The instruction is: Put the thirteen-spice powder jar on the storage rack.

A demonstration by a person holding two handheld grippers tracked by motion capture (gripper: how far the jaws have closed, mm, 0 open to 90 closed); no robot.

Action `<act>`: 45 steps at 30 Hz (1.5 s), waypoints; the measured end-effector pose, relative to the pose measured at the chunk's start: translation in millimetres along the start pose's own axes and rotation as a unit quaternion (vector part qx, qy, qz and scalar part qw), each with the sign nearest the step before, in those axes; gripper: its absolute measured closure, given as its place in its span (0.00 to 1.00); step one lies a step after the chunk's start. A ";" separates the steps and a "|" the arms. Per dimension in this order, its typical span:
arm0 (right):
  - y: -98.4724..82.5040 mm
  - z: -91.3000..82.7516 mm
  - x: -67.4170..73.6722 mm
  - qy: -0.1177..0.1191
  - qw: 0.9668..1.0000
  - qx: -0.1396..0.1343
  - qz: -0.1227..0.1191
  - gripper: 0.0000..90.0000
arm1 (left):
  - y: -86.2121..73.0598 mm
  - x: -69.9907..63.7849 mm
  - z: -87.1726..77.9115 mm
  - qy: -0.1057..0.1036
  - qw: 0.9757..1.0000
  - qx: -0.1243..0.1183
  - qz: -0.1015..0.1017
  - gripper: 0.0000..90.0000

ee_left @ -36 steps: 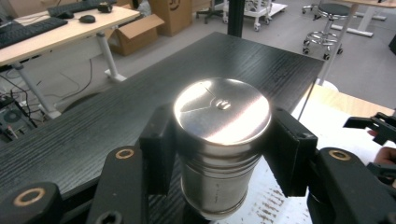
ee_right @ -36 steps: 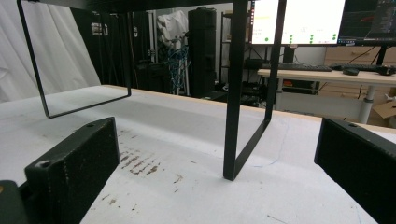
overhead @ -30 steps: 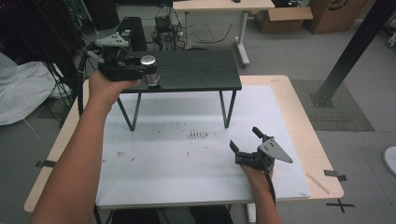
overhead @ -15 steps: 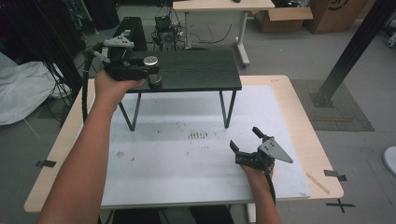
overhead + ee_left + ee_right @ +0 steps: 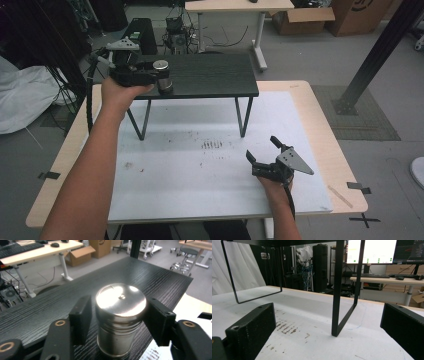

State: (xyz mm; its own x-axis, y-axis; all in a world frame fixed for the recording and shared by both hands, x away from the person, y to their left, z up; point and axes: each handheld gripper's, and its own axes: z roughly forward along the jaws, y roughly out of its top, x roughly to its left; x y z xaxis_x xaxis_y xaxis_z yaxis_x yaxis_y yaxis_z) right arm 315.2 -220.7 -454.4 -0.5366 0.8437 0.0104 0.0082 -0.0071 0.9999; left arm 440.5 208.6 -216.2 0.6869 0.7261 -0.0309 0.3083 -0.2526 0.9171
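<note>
A shiny metal can stands upright on the front left part of a black shelf. My left gripper reaches it from the left, and its jaws have just been opening. In the left gripper view the can stands between the two pads, with a thin gap on each side. My right gripper rests low on the white mat at the front right, open and empty. Seen from the right gripper view, its jaws face the shelf's leg.
The shelf stands on thin black frame legs over the mat, which covers a wooden table. Dark smudges mark the mat's middle. Beyond the table are a desk, cardboard boxes and cables on the floor.
The left gripper's jaws have spread a little off the can, which stays on the shelf. The left hand has barely shifted; the right gripper has not moved.
</note>
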 end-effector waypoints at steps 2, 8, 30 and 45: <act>0.0 0.0 0.0 0.000 1.000 0.000 0.000 0.00 | -0.6 0.4 -1.2 0.000 1.000 -0.008 -0.005 0.43; 0.1 0.2 0.0 0.000 1.000 0.000 -0.001 0.00 | -3.1 0.4 -6.2 -0.010 1.000 -0.020 -0.010 0.37; 0.1 0.3 0.2 0.000 1.000 0.001 -0.001 0.00 | -10.8 -1.8 -33.5 -0.006 0.998 -0.065 -0.018 0.25; 0.1 0.2 0.3 0.000 1.000 0.001 -0.003 0.00 | -29.9 -6.5 -61.8 0.020 0.995 -0.101 -0.013 0.10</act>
State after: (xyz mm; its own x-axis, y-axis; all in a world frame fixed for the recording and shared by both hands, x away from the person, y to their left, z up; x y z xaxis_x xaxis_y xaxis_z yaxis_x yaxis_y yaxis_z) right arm 315.2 -220.3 -454.3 -0.5373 0.8434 0.0052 0.0071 -0.0016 1.0000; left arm 386.2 251.0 -218.9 0.6525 0.7565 -0.0432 0.1848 -0.1036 0.9773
